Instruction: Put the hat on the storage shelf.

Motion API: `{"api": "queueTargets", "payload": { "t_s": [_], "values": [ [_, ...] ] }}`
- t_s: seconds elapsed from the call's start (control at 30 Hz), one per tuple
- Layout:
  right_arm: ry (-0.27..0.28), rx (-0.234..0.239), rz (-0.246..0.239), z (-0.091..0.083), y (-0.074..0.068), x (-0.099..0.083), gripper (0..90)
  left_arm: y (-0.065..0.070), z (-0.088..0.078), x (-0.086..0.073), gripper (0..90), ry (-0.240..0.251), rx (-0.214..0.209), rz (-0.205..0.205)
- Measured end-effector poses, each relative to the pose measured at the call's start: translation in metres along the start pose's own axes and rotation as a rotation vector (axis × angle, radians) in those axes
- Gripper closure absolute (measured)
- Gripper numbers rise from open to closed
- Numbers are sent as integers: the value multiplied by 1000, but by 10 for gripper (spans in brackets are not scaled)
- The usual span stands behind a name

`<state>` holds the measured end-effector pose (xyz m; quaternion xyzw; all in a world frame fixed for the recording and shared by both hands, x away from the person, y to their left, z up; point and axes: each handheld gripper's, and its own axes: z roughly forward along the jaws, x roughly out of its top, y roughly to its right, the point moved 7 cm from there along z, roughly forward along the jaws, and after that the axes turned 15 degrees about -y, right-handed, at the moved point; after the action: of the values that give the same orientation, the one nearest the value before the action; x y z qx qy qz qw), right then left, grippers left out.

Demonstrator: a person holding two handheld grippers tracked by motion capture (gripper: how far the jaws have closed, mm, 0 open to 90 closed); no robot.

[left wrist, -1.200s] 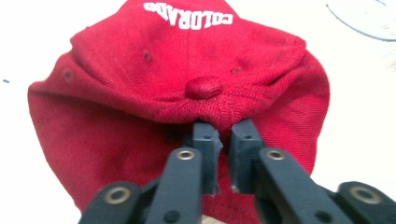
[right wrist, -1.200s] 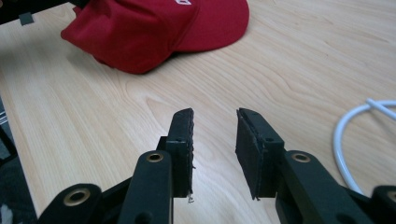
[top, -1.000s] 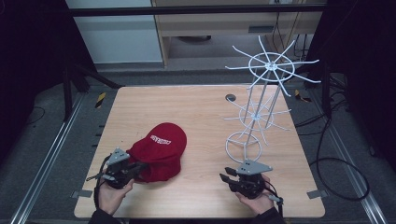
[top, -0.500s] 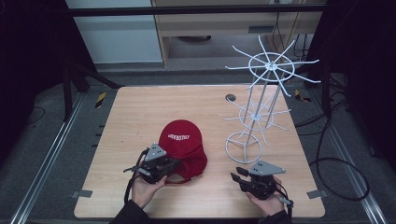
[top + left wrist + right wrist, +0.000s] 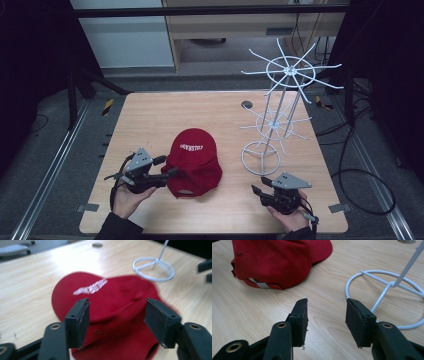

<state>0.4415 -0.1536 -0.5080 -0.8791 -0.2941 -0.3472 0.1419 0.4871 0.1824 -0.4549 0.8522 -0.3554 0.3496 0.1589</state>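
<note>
White lettering is carried on the front panel of the red cap (image 5: 194, 160), above the brim. In the high view it is seen as a single short line of small capitals, too small to be read. In the left gripper view the same lettering on the cap (image 5: 105, 305) is blurred and cannot be made out. No other text, label, number or sign is legible.

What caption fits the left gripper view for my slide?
Left hand-held gripper, jaws just opened and apart, over a red cap lying on the wooden table.
</note>
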Motion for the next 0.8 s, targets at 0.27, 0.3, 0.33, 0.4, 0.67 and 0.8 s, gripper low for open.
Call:
{"api": "queueTargets", "payload": {
  "t_s": [0.27,0.3,0.33,0.4,0.67,0.8],
  "values": [
    [-13,-9,5,2,3,-4,480,4,29,-1,269,-63,-5,134],
    [-13,-9,5,2,3,-4,480,4,29,-1,270,-63,-5,134],
    [-15,-10,3,3,3,-4,469,5,37,1,276,-74,-2,159],
    [-18,-13,-1,4,4,-4,463,3,46,1,303,-86,-1,171],
    [-21,-10,10,5,5,-3,456,6,63,-1,668,-168,-68,131],
    [-20,-18,9,5,7,-3,460,7,62,2,817,-185,-83,63]
  ]
}}
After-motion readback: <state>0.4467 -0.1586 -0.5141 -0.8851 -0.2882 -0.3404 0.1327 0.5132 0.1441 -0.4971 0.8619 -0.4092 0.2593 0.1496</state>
